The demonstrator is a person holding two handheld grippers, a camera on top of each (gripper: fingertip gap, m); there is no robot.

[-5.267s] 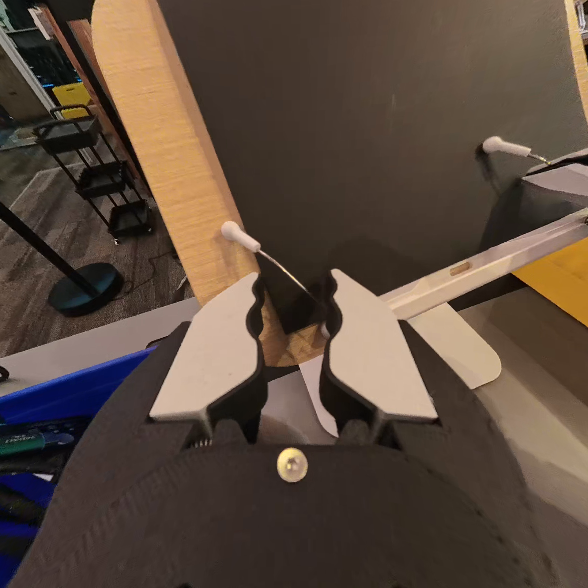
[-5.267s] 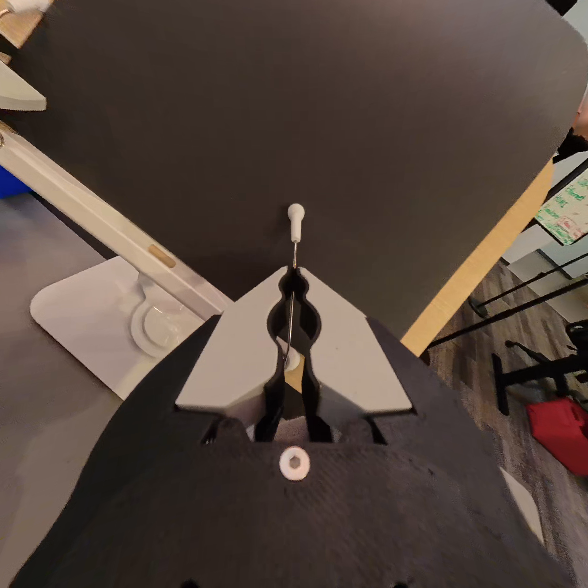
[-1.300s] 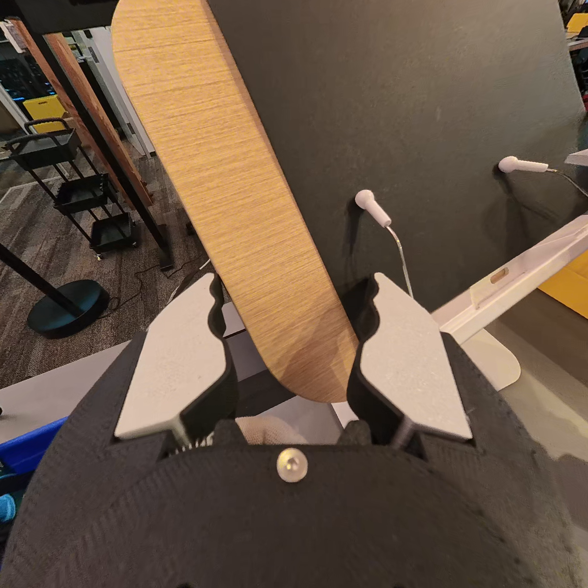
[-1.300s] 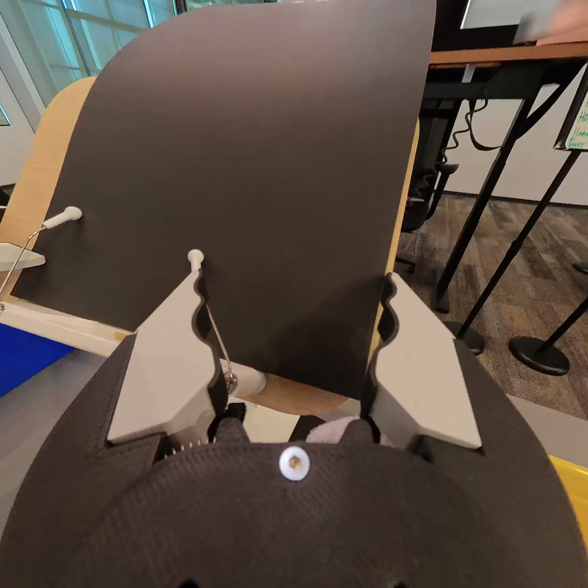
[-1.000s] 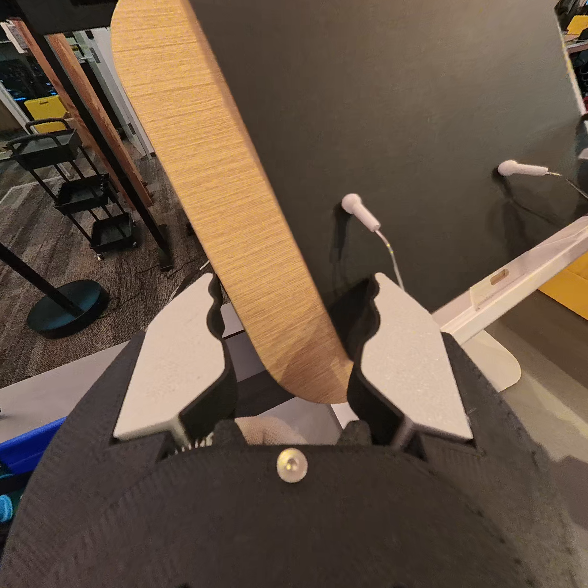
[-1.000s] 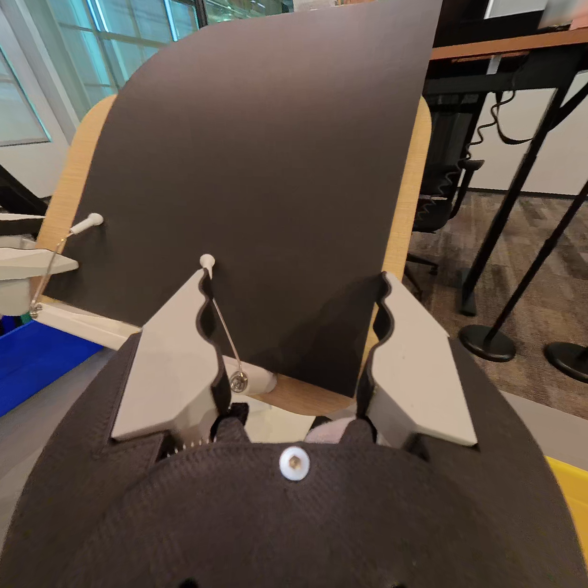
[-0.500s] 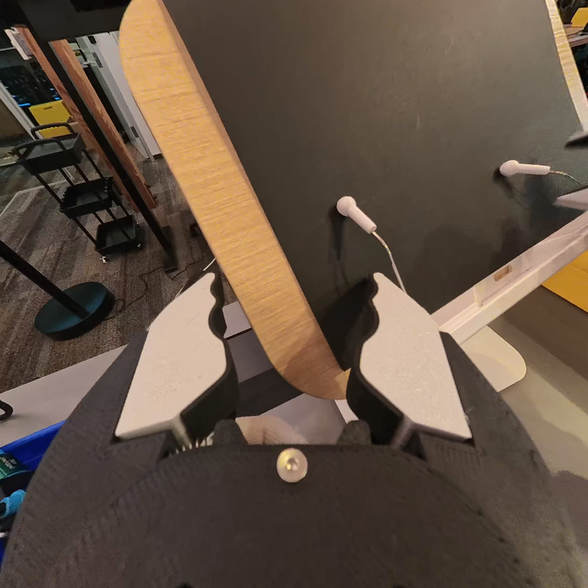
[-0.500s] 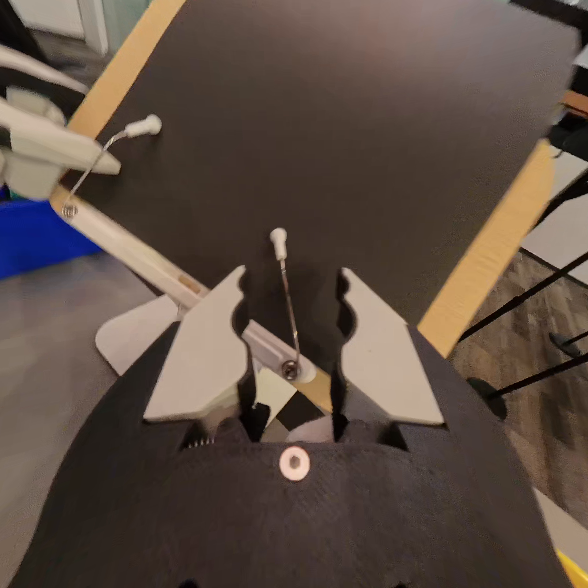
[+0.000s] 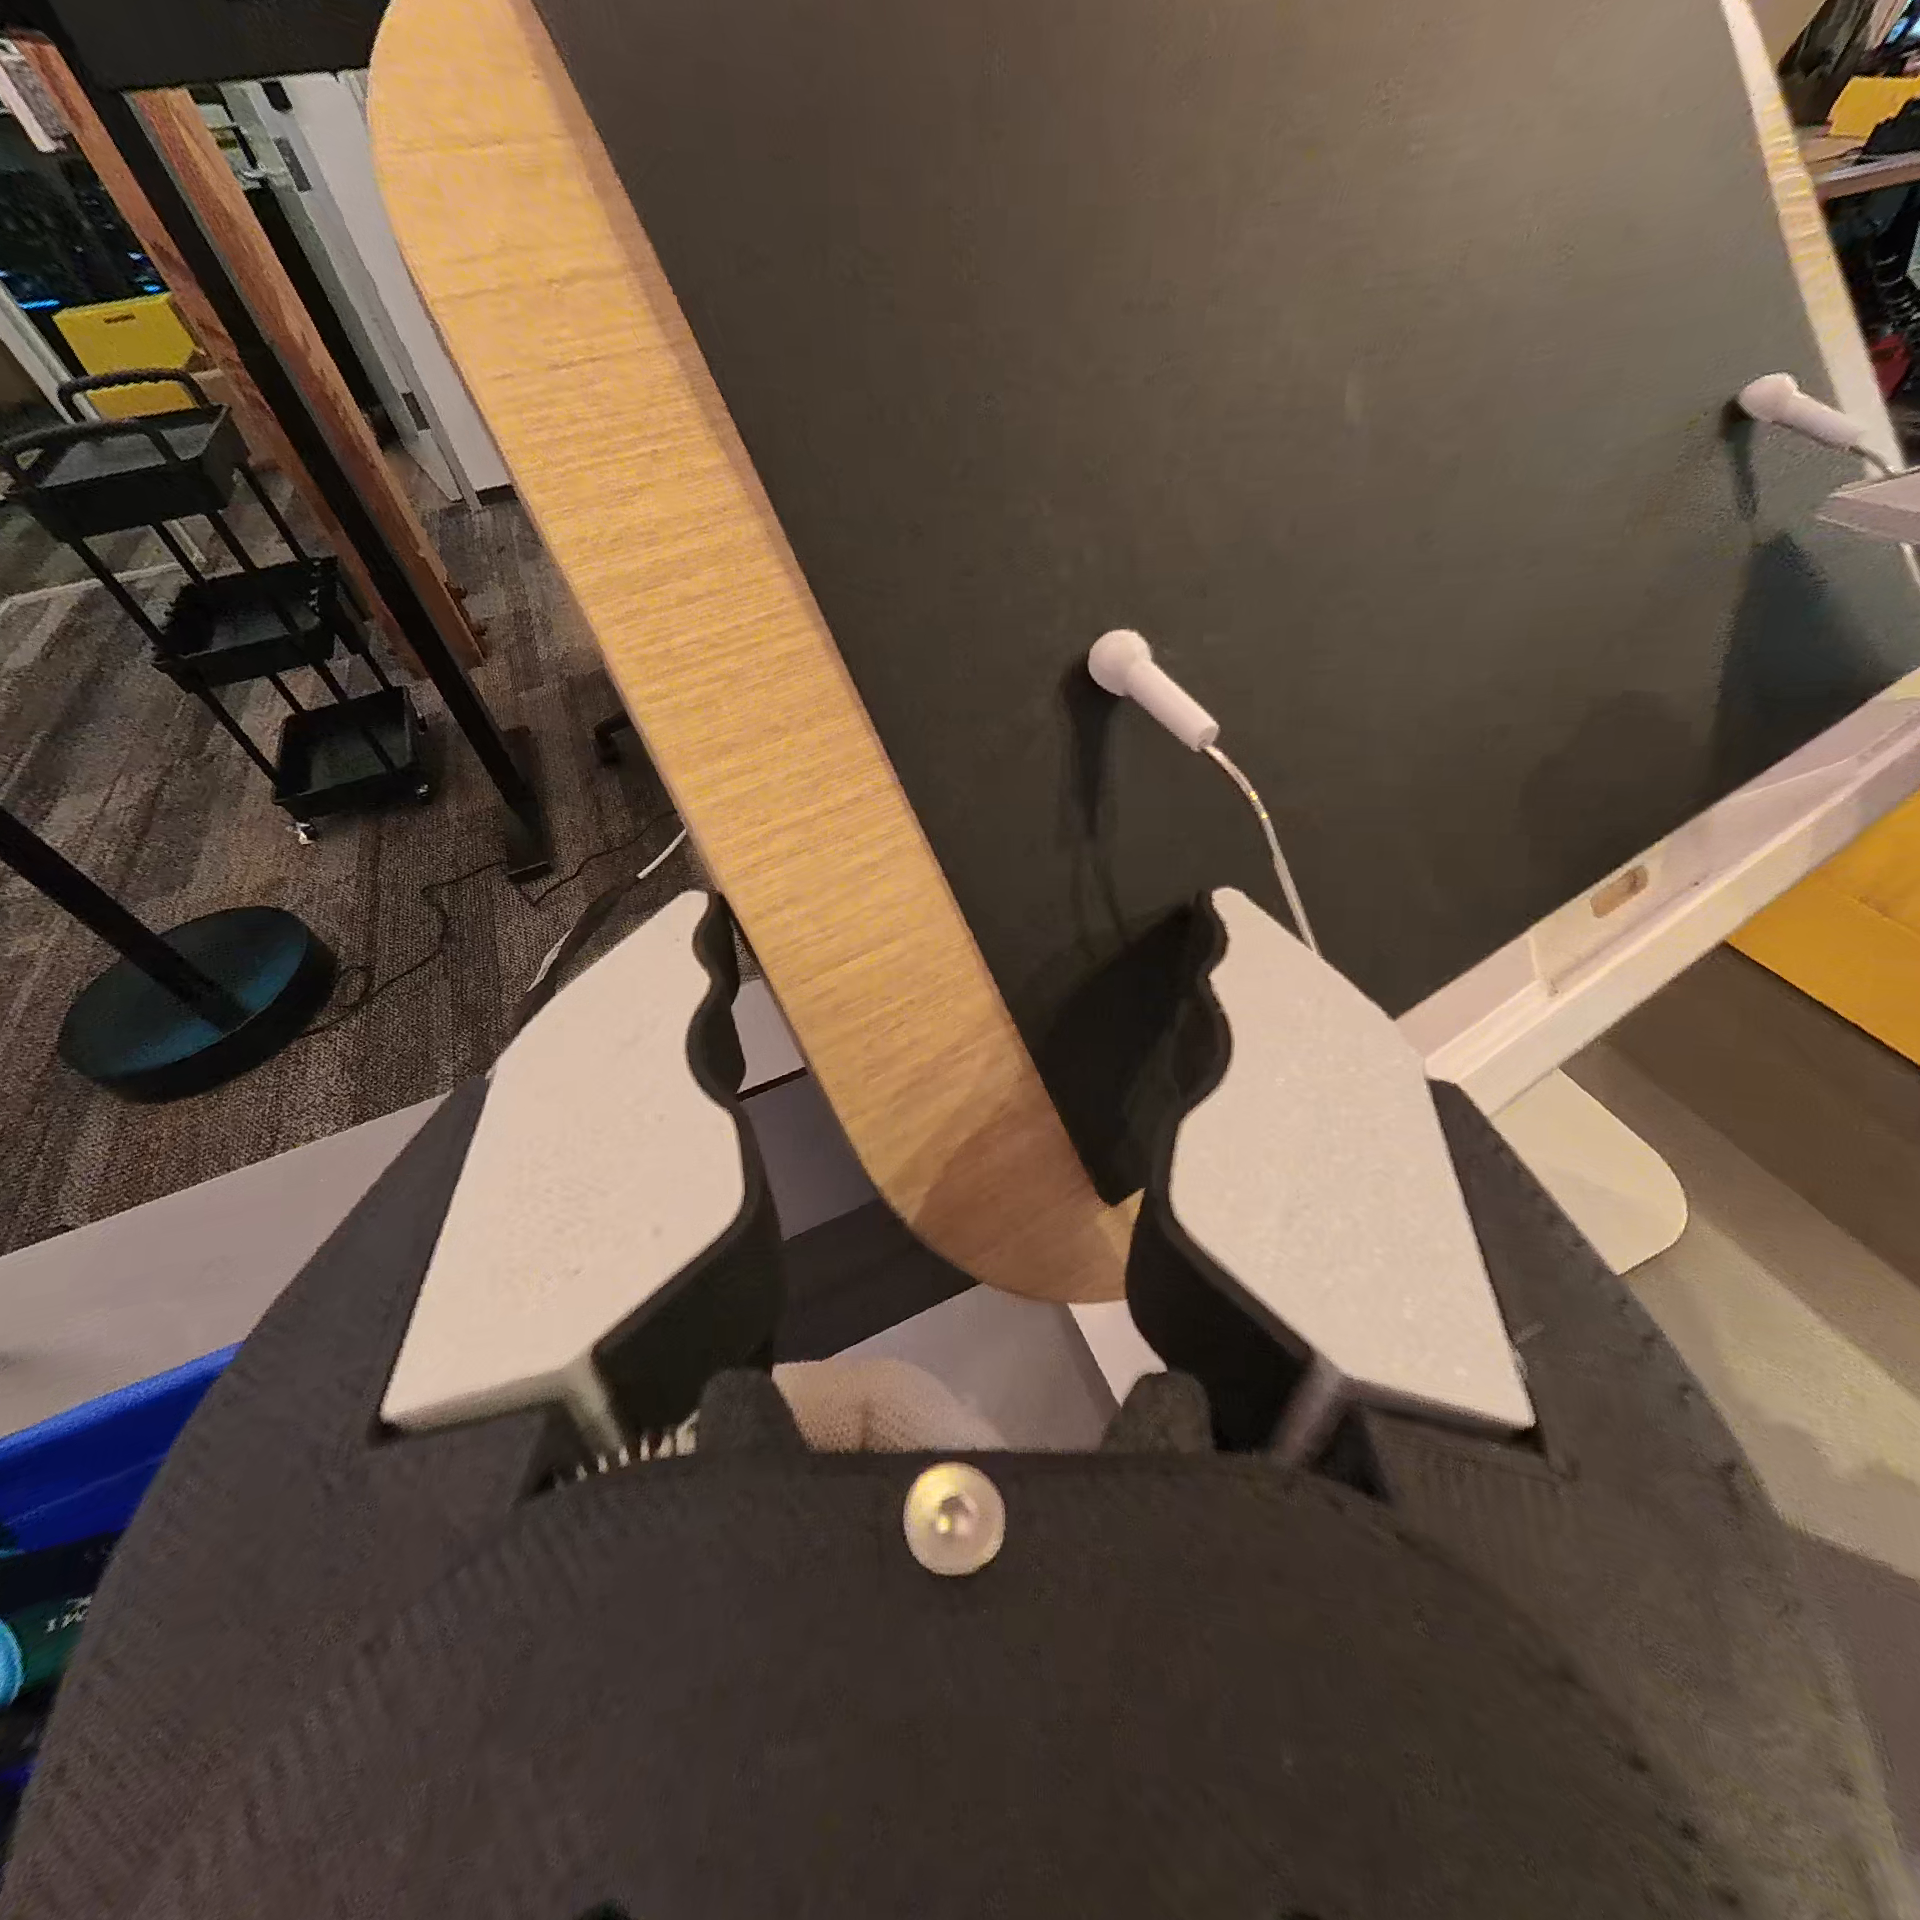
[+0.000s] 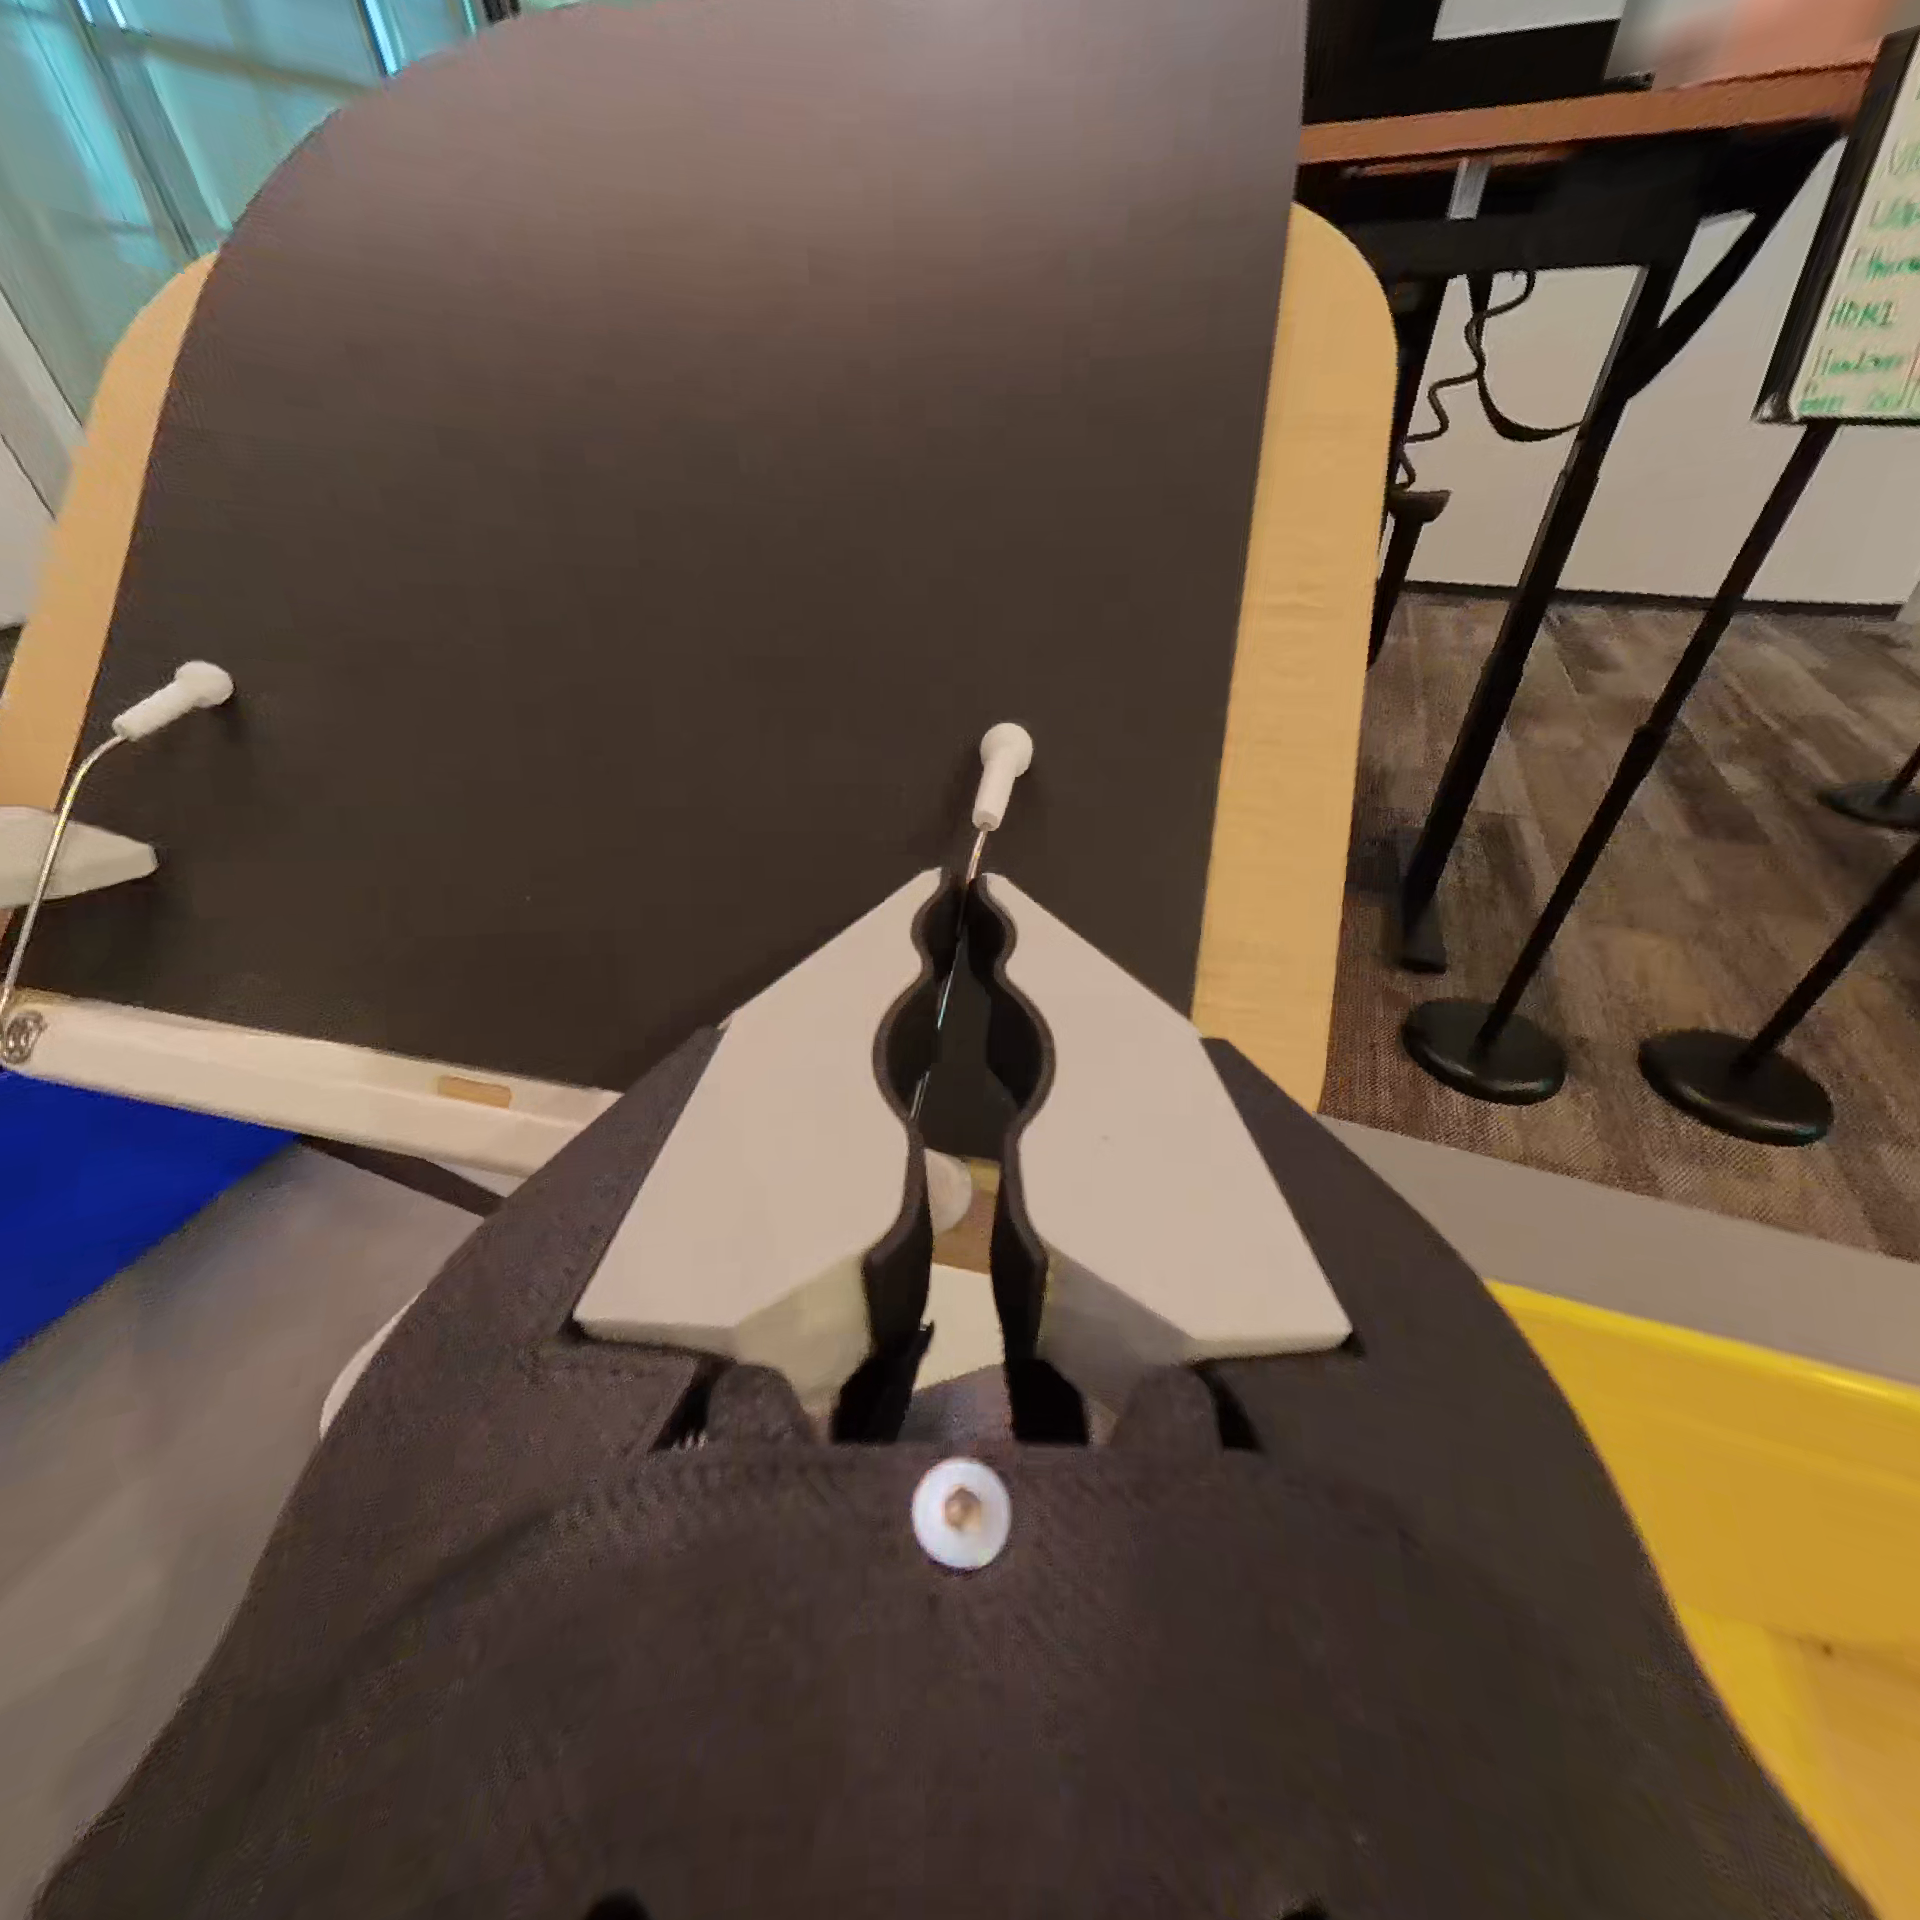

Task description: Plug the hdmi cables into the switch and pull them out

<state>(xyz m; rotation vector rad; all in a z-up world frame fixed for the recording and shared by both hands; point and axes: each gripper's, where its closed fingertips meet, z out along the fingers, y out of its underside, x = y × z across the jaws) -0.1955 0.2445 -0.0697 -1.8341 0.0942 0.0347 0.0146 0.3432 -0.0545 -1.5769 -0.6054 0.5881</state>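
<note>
No HDMI cable or switch shows in either view. A dark panel (image 9: 1195, 364) on a light wooden board (image 9: 665, 582) leans on a white stand bar (image 9: 1662, 914). Thin wire arms with white tips (image 9: 1143, 691) rest against the panel. My left gripper (image 9: 958, 909) is open, its jaws straddling the wooden board's lower corner. In the right wrist view, my right gripper (image 10: 961, 883) is shut on the thin wire (image 10: 940, 1018) just below its white tip (image 10: 1000, 774). A second white-tipped wire (image 10: 177, 701) stands at the left of the panel (image 10: 727, 468).
A blue bin (image 10: 94, 1195) sits left of the stand and a yellow bin (image 10: 1714, 1475) right of it. A black trolley (image 9: 208, 582), round post bases (image 9: 187, 997) and desk legs (image 10: 1558, 623) stand on the carpet beyond. A whiteboard (image 10: 1870, 260) is at the far right.
My right gripper has gone from wide open to shut around the wire arm under the white tip. My left gripper has stayed open at the board's corner, shifting only slightly.
</note>
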